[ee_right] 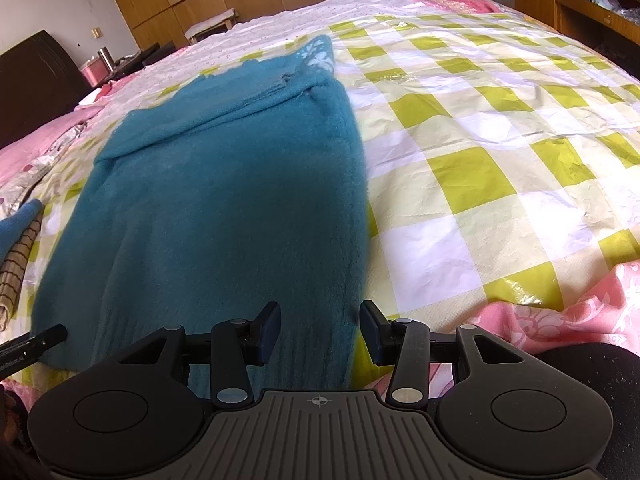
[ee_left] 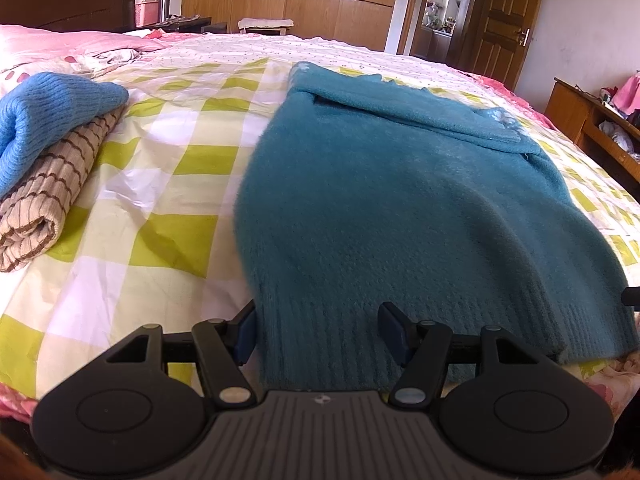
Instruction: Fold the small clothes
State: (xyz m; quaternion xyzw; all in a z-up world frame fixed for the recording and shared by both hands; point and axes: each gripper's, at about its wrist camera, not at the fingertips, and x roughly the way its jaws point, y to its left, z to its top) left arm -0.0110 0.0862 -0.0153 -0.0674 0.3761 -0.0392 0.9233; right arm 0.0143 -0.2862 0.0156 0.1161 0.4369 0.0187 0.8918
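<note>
Teal fuzzy sweater (ee_left: 400, 200) lies flat on the green-check cover (ee_left: 168, 184) of the bed, hem nearest the camera, neck end far. Sleeves look already folded in across the upper body, one sleeve band running diagonal near the top; a pale flower pattern shows at the far corner.

L gripper (ee_left: 320, 334): jaws apart, straddling the sweater's L hem corner. L pad sits just off the cloth edge over the cover, R pad over the ribbing. Pads not pressing that I can see. No grip.

R gripper (ee_right: 320, 330): jaws apart, narrower gap than L, over the R hem corner; the cloth edge runs between the pads, R pad just outside it. Nothing clamped either. Contact w/ fabric can't be told from these angles.

Handling, my read: thick soft knit, light, limp, no stiffness. It'll drape and sag if lifted from one point. Fuzzy nap should give the pads good bite, not slippery. Ribbed hem is the firmest part, so best hold = both hem corners, pinching all layers at once, then lift together and carry toward the neck for the half-fold. Uneven lift likely skews the fold or drags the tucked sleeves loose.

Off to the L: blue knit (ee_left: 48, 112) on top of a brown-striped folded piece (ee_left: 52, 196), apparently done ones.
</note>
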